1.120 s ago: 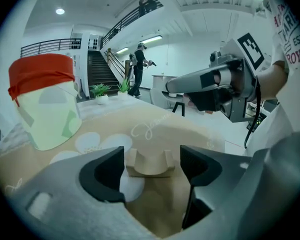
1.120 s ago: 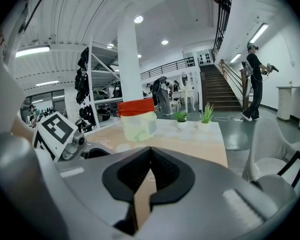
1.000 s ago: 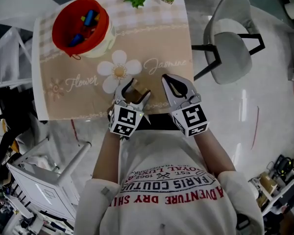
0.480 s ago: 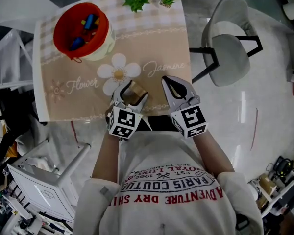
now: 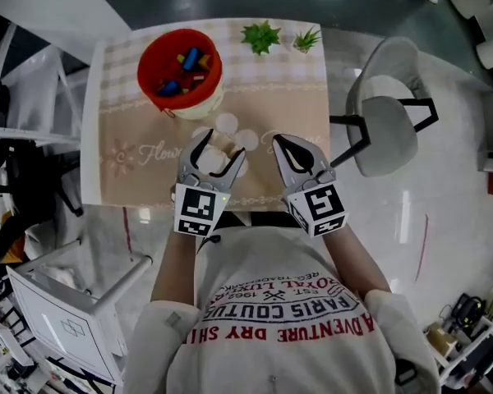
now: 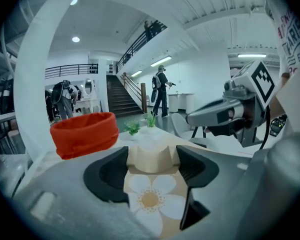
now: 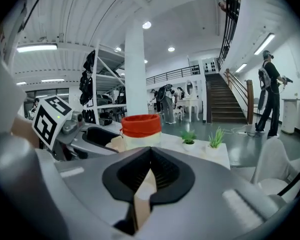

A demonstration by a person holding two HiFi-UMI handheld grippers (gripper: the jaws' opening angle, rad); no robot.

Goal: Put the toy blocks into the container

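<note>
Seen from above, a person stands at the near edge of a cloth-covered worktop (image 5: 131, 183), a two-jaw gripper in each hand. The left gripper (image 5: 214, 158) is above the middle of the near edge. Its jaws stand wide, clamped on the two opposite sides of a pale wooden toy block (image 6: 152, 156) with a shallow notch in its top. The block is clear of the flower-printed cloth below it. The right gripper (image 5: 286, 146), just beside the left one, has its jaws closed together with nothing in them.

The container (image 5: 145, 71), a red-rimmed tub on a cream base, sits near the far left corner and already holds several coloured blocks (image 5: 185, 62).

The block looks stiff, light and smooth, so it should take a firm squeeze without damage but could slip if the grip is shallow. The flat parallel sides are the sound place to hold it. The tub's rim looks soft, so it seems best to let go above the opening.
</note>
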